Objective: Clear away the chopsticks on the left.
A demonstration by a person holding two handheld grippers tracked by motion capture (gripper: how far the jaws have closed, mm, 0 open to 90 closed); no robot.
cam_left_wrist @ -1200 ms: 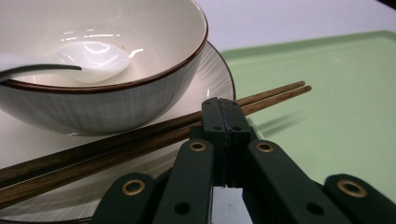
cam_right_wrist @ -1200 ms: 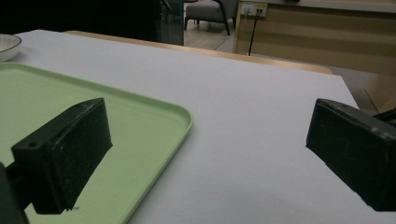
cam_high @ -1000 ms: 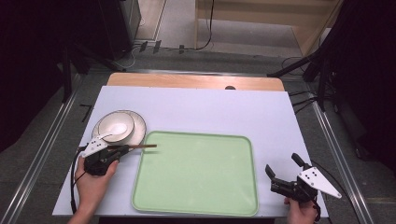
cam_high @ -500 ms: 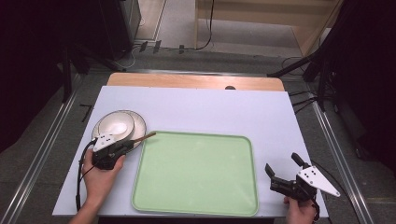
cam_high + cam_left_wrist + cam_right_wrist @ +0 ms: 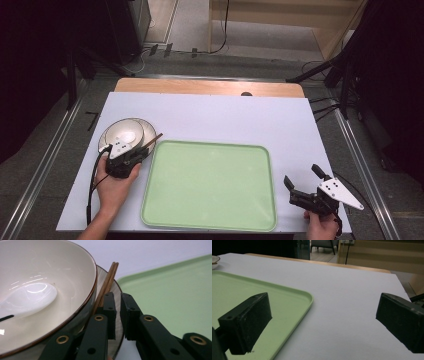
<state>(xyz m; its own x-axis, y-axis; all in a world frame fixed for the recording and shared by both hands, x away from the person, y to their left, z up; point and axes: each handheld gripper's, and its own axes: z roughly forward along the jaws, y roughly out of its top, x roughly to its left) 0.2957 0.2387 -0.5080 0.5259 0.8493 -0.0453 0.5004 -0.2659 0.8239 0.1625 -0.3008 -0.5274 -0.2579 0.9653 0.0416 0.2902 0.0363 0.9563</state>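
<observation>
A white desk (image 5: 215, 115) carries a green tray (image 5: 210, 185) at its near edge, roughly mid-width, and a bowl (image 5: 125, 134) near the left edge, sitting on a plate (image 5: 113, 322) whose rim shows just past it. Inside the bowl lies a white spoon (image 5: 25, 300). A pair of brown chopsticks (image 5: 107, 282) leans against the bowl's outer wall on the side facing the tray, with the tips pointing toward the tray's far left corner. The left gripper (image 5: 137, 150) is held by a hand (image 5: 114, 187) just beside the bowl and the tray's left rim; in the left gripper view its jaws stand nearly together with a thin gap between them, and the chopsticks pass along the outer face of one jaw rather than through the gap, so nothing is clamped. The right gripper (image 5: 302, 181) rests at the near right corner of the desk, just beside the tray's right rim, with its jaws wide apart and nothing but bare desk between them.
</observation>
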